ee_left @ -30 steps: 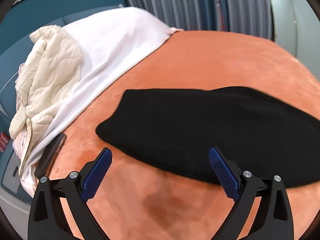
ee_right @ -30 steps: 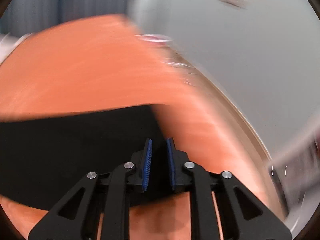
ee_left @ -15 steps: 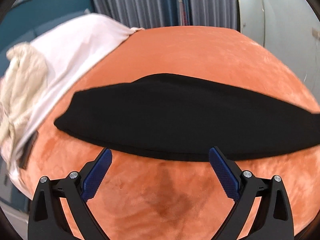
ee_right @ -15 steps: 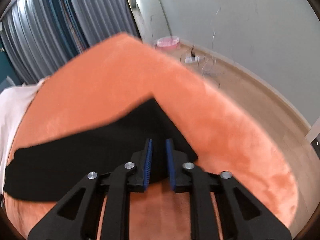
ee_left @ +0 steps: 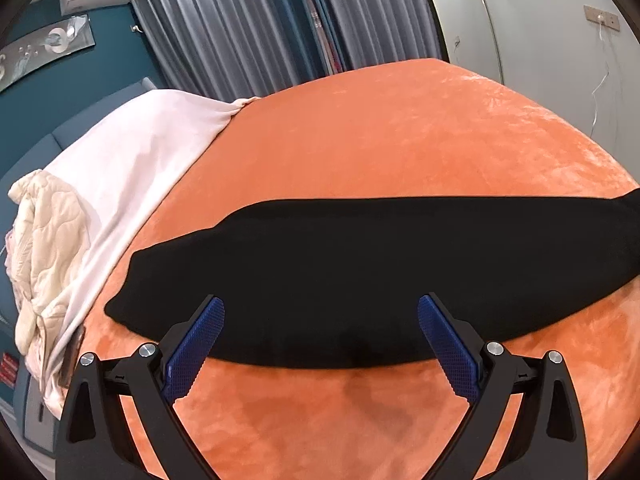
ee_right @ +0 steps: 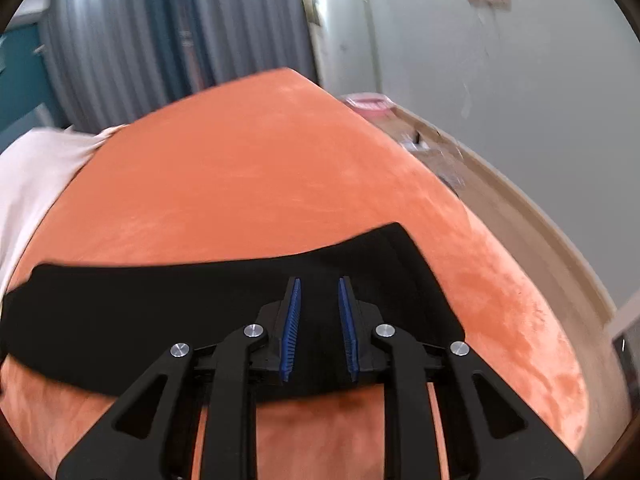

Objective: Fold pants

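- Tongs first: left gripper spread wide, nothing between its blue pads, hovering over near edge of the pants.
- Right gripper only a narrow gap, jaws just been opening a touch; black cloth seen behind the gap, but nothing looks pinched — pads seem clear of it.
- Pants: black, already folded lengthwise into one long flat band, lying across the orange bedspread, ends to left & right.
- White sheet and cream quilt bunched well apart, at far left of bed.
- Handling, prob.: light, soft, floppy knit; sags if lifted by one point, may drag on plush cover.
- Best hold, imo: both corners of one end, pinching all layers, then carry over to other end.
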Tool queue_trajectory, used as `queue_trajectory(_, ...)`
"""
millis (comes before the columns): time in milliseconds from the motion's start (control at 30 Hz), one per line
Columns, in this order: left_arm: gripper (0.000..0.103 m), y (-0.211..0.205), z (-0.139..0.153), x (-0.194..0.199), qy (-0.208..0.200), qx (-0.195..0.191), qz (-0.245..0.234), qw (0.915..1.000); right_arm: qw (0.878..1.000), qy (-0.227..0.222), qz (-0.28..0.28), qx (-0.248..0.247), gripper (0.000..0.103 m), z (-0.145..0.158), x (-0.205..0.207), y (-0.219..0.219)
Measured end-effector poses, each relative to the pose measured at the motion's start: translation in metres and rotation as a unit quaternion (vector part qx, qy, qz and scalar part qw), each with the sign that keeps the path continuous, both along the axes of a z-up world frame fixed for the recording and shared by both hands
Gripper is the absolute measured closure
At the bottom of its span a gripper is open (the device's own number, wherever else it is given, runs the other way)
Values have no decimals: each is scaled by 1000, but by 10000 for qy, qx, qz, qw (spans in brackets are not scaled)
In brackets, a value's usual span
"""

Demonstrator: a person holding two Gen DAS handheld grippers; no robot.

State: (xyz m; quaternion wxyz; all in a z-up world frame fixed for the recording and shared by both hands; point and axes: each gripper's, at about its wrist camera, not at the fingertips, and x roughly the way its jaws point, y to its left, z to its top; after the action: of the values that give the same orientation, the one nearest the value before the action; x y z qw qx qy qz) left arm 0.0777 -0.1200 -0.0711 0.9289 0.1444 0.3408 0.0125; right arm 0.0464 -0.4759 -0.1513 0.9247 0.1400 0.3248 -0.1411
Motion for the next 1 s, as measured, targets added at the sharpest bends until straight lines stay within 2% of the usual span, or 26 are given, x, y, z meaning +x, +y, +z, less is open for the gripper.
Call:
queue_trajectory(67,7,-10,0,-4,31,-106,-22,9999,9995,-109,257,-171,79,6,-38,26)
queue_trajectory(167,7,-17,4,-7,65,-220,-127,9997,9991,-206,337,-169,71,8,-47,40)
queue_trajectory(333,7,-27,10,-13,-20,-167,-162,9997,9992,-282,257,-100,71,9,-72,50)
queue_trajectory(500,7,-34,16,-16,-54,-226,-180,9996,9991,-291,231,186,71,-13,-60,37)
queue_trajectory(1000,7,-55,20,-14,-44,-199,-228,9995,9984,-253,36,504,70,-20,-63,12)
